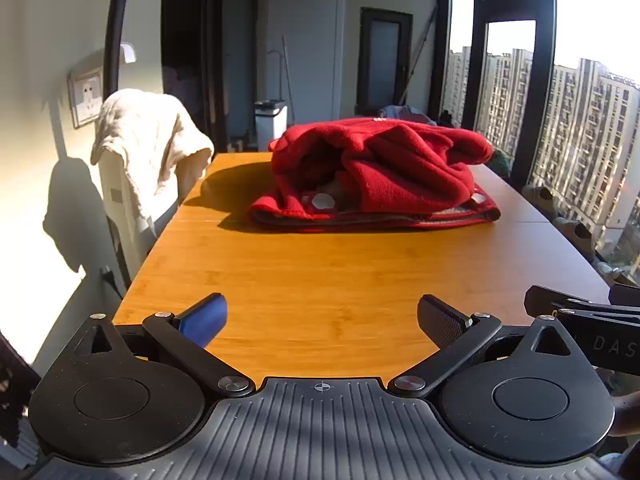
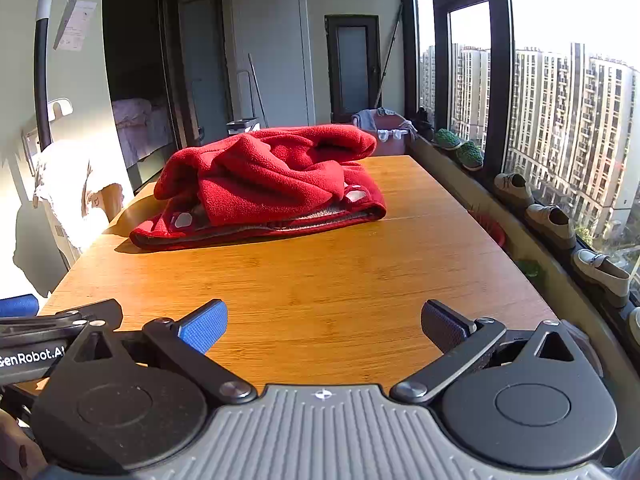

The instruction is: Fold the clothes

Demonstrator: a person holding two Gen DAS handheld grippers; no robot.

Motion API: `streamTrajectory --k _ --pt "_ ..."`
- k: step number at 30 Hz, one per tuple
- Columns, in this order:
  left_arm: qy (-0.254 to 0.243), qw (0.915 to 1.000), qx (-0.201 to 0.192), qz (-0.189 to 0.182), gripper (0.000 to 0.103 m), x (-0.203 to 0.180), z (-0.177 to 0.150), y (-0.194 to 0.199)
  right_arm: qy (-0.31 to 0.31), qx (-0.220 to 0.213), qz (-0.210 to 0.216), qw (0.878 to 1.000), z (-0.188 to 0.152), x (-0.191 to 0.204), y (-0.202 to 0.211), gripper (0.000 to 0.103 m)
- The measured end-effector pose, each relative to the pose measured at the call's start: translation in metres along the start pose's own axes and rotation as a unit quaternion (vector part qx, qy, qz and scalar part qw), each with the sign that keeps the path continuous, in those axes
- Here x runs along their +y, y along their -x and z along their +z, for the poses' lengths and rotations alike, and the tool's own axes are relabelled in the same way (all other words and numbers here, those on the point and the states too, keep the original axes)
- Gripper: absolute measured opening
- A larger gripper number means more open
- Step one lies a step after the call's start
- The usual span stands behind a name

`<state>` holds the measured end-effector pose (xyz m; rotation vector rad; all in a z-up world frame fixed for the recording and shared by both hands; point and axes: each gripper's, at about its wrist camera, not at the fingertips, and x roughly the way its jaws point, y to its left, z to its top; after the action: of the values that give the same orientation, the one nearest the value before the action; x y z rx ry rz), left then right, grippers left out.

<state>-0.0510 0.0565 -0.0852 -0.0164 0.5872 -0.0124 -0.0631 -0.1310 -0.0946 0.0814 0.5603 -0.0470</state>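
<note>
currently both sets of jaws stand wide apart and hold nothing: the left gripper [image 1: 322, 320] and the right gripper [image 2: 324, 322] hover side by side over the near edge of the orange-brown wooden table [image 1: 320, 280], well short of any cloth. further out, toward the far end of the tabletop, lies the red fleece garment [image 2: 264, 184]. it rests as a loose heap, with rumpled upper layers piled over a flatter bottom layer whose hem runs along the side facing the grippers; white round patches show near that hem. the heap is bunched, not a neat flat stack, so it reads as cloth yet to be squared up, though one moment cannot settle the stage of the fold. judged from this, good handling calls for each gripper to close on a single layer at an edge or corner, one on each side, well apart from each other, so the fleece can be drawn taut and flat. thick fleece will likely bunch; pinching several layers at once would drag the whole pile. beyond the table's left side, a cream cloth [image 1: 148, 140] hangs over a chair.
</note>
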Motion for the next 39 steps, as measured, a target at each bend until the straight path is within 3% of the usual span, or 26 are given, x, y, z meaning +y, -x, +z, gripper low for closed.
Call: streamTrajectory --k 39 --pt "0.006 0.9998 0.017 -0.001 0.103 0.0084 -0.0043 -0.0056 0.005 0.021 0.004 1.000 -0.0062 0.0069 -0.0085 0.103"
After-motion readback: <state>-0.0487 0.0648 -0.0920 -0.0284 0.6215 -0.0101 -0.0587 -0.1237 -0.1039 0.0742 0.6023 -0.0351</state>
